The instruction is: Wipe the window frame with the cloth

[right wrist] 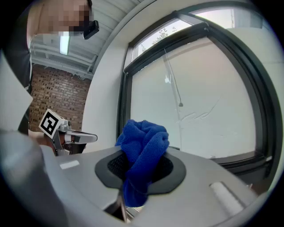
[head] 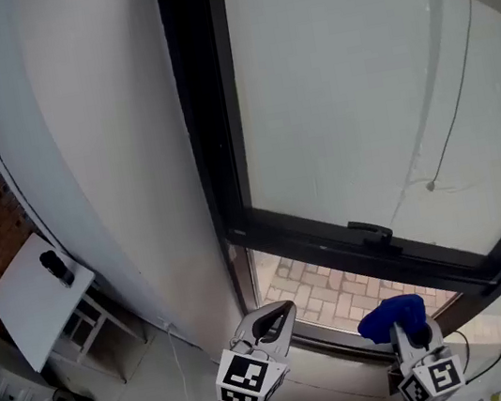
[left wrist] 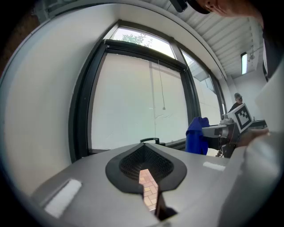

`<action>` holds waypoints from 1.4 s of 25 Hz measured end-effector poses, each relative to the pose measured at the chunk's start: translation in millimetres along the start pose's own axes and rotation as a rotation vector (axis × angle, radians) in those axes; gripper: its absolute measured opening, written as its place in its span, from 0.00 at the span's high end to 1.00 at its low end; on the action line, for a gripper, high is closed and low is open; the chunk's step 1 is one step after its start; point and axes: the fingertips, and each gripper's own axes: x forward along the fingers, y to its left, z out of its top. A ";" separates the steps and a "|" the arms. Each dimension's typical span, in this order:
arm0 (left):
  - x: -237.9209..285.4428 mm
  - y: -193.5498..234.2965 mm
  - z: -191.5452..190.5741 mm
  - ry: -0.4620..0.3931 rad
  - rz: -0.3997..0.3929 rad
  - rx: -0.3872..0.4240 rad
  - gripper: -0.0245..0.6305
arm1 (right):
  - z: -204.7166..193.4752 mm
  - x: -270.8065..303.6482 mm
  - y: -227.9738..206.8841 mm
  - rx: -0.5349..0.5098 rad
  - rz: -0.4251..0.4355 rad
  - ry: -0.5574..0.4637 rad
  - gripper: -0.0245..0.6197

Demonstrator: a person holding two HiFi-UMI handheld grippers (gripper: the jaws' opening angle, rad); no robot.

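Note:
The window's dark frame [head: 205, 117] runs down the left of the pane, and its lower bar [head: 333, 240] crosses above both grippers. My right gripper [head: 412, 333] is shut on a bunched blue cloth [head: 393, 316], held just below that bar. In the right gripper view the cloth [right wrist: 144, 148] bulges up from between the jaws of the right gripper [right wrist: 138, 177]. My left gripper [head: 277, 317] is shut with nothing in it, below the frame's lower left corner. The left gripper view shows its own jaws [left wrist: 148, 177], the frame [left wrist: 82, 102] and the cloth [left wrist: 197, 135].
A black handle [head: 369, 229] sits on the lower bar, and a pull cord [head: 430, 184] hangs before the pane. Brick paving [head: 328, 294] shows through the gap below. A white wall [head: 103, 172] adjoins the frame. A small white table [head: 30, 303] stands lower left.

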 end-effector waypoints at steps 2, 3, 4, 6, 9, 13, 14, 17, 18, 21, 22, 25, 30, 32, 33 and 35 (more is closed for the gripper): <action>-9.9 4.7 -6.7 0.003 0.018 0.003 0.97 | 1.2 4.7 9.5 0.005 0.026 -0.003 0.83; -14.8 7.4 -8.5 0.004 0.030 0.004 0.97 | 1.9 7.5 14.7 0.008 0.041 -0.003 0.83; -19.7 10.4 -9.3 0.006 0.044 0.004 0.97 | 2.8 10.8 20.4 0.011 0.060 -0.004 0.83; -30.0 17.1 -9.3 0.011 0.077 0.002 0.97 | 5.3 18.8 33.6 0.009 0.107 -0.007 0.83; -45.9 29.2 -7.9 0.013 0.135 0.006 0.97 | 9.4 32.7 54.2 0.003 0.181 -0.016 0.83; -65.1 43.4 -10.5 0.032 0.194 -0.007 0.97 | 7.7 50.8 77.6 0.010 0.262 -0.012 0.83; -69.0 47.5 -11.0 0.033 0.206 -0.006 0.97 | 6.5 55.3 82.9 0.011 0.277 -0.010 0.83; -77.8 62.6 -11.0 0.025 0.231 0.002 0.97 | 4.1 70.3 98.7 0.006 0.308 -0.005 0.83; -80.9 68.3 -10.5 0.020 0.238 0.007 0.97 | 3.7 75.0 104.5 0.004 0.314 -0.003 0.83; -92.6 85.9 -12.2 0.021 0.251 0.021 0.97 | 3.2 87.4 126.4 0.001 0.335 -0.002 0.83; -95.8 91.7 -12.9 0.021 0.253 0.018 0.97 | 3.4 91.7 133.8 -0.001 0.341 -0.003 0.83; -98.5 104.4 -11.6 0.009 0.236 0.012 0.97 | 4.8 106.7 149.6 -0.008 0.344 -0.002 0.83; -94.0 123.0 -6.4 -0.004 0.189 0.027 0.97 | 5.1 132.7 175.5 -0.014 0.339 0.001 0.83; -93.2 127.0 -2.8 -0.012 0.175 0.026 0.97 | 4.8 141.5 186.1 -0.022 0.335 0.005 0.83; -92.2 127.7 -1.0 -0.015 0.163 0.032 0.97 | 5.2 146.6 190.9 -0.024 0.332 0.005 0.83; -88.9 129.5 1.2 -0.019 0.136 0.040 0.97 | 8.0 158.1 198.7 -0.029 0.326 -0.002 0.83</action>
